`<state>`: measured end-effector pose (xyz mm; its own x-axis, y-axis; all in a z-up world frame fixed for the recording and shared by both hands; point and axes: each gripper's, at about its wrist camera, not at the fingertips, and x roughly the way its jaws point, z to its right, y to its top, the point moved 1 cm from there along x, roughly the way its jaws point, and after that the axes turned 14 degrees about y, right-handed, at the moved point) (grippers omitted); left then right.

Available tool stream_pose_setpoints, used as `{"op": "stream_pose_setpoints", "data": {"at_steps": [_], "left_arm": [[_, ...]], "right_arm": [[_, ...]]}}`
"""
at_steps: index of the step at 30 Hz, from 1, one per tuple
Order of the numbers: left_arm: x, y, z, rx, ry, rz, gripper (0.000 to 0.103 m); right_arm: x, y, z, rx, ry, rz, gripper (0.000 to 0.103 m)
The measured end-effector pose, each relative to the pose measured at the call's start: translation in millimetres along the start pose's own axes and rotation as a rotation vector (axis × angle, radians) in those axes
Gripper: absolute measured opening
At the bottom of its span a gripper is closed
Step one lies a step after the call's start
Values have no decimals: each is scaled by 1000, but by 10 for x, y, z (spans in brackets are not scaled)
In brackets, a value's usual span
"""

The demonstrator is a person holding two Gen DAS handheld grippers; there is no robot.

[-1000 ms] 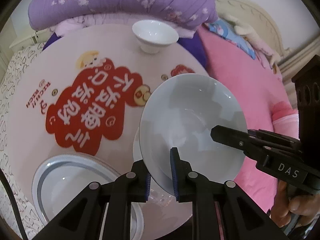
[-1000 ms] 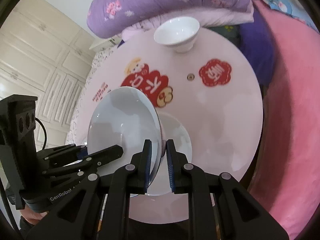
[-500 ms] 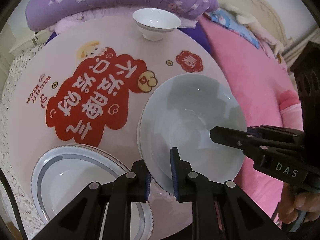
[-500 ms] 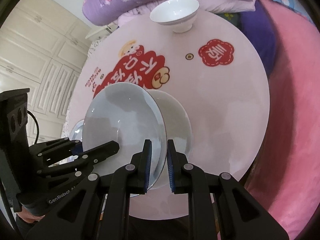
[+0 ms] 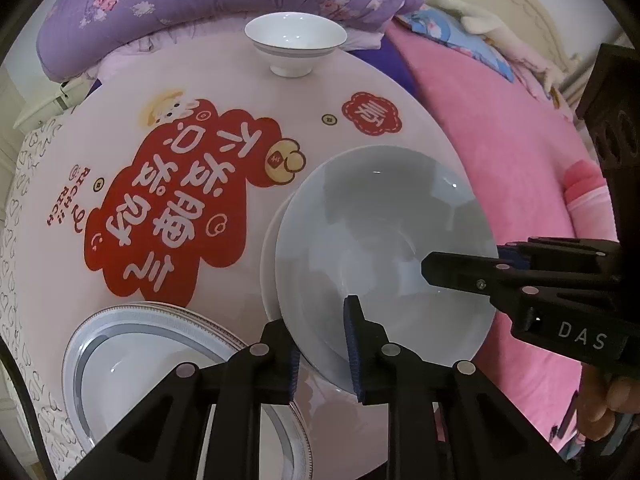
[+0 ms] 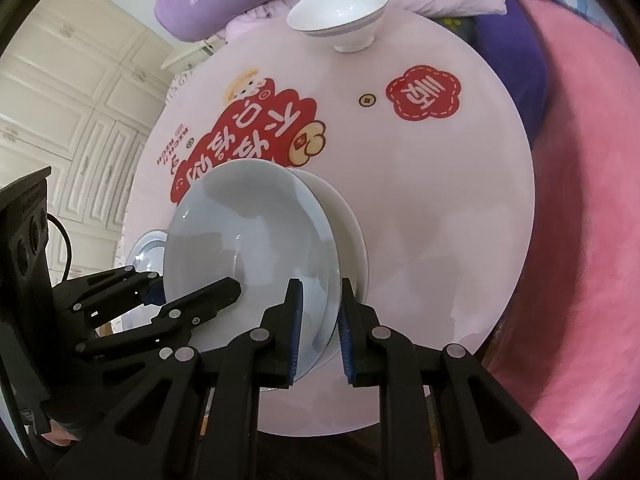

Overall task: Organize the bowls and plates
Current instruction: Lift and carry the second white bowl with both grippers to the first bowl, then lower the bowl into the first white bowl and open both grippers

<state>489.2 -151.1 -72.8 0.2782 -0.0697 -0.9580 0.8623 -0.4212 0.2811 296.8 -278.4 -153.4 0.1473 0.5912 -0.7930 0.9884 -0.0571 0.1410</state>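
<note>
A plain white plate (image 5: 380,240) (image 6: 248,232) sits tilted on top of a second white plate (image 6: 352,236) (image 5: 267,264) on the round pink table (image 5: 224,80). My left gripper (image 5: 322,348) has its jaws parted around the plate's near rim. My right gripper (image 6: 318,320) straddles the opposite rim with jaws parted too, and it also shows in the left wrist view (image 5: 460,272). A stack of grey-rimmed plates (image 5: 132,364) lies at the table's near left. A small white bowl (image 5: 295,42) (image 6: 340,12) stands at the far edge.
A purple floral quilt (image 5: 224,0) lies behind the table. A pink blanket (image 5: 500,152) covers the bed to the right. White cabinet doors (image 6: 72,120) stand at the left. A red cartoon print (image 5: 180,200) fills the table's middle.
The white plate has come down onto the second plate. Both grippers' jaws have widened around its rim.
</note>
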Motion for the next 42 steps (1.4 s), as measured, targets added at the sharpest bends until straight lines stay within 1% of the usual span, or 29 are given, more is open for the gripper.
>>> {"op": "stream_pose_setpoints", "data": {"at_steps": [3,5,6,8,9,11,14,16,18,21,25,29,30,31,33,34,35,36,38,40,42], "left_arm": [[13,-5,-16,2,-6,-4,20],[23,3,-16,0,-16,-12,24],[33,7,-13,1,-28,-17,26],[44,16,-8,-2,-47,-24,36],[54,20,-6,-6,-63,-31,38],[70,43,-3,-15,-89,-41,47],[88,81,-34,-41,-130,-63,53],[112,114,-87,-73,-176,-90,58],[143,146,-137,-96,-217,-126,59],[169,179,-201,-124,-256,-157,62],[154,212,-244,-139,-270,-175,66],[136,218,-249,-133,-276,-185,67],[128,217,-258,-139,-276,-186,67],[111,210,-263,-144,-278,-182,68],[61,205,-291,-150,-270,-171,73],[26,205,-307,-151,-259,-160,84],[-6,198,-328,-153,-243,-151,93],[-34,202,-360,-163,-229,-135,93],[-67,196,-405,-170,-231,-122,93],[-100,180,-454,-186,-247,-112,93],[-140,179,-500,-192,-231,-84,93]], "right_arm": [[8,21,-4,6,2,-2,18],[13,29,-12,5,3,-2,20],[18,33,-22,4,5,-1,22],[18,37,-37,6,14,1,26],[19,39,-43,5,21,2,29],[27,41,-60,2,18,3,31],[39,52,-66,8,23,2,38],[41,60,-70,14,34,5,44],[19,78,-76,22,48,13,50],[-22,108,-96,22,54,25,58],[-64,142,-110,28,68,36,67],[-91,143,-107,31,78,41,69],[-107,139,-104,32,76,48,75],[-143,136,-100,29,67,63,78],[-240,133,-85,26,61,93,79],[-255,137,-73,26,64,95,81],[-274,140,-61,28,67,96,81],[-301,142,-43,31,69,100,81],[-344,147,-19,34,81,114,83],[-393,147,0,31,97,136,94],[-430,152,2,21,104,160,101]]}}
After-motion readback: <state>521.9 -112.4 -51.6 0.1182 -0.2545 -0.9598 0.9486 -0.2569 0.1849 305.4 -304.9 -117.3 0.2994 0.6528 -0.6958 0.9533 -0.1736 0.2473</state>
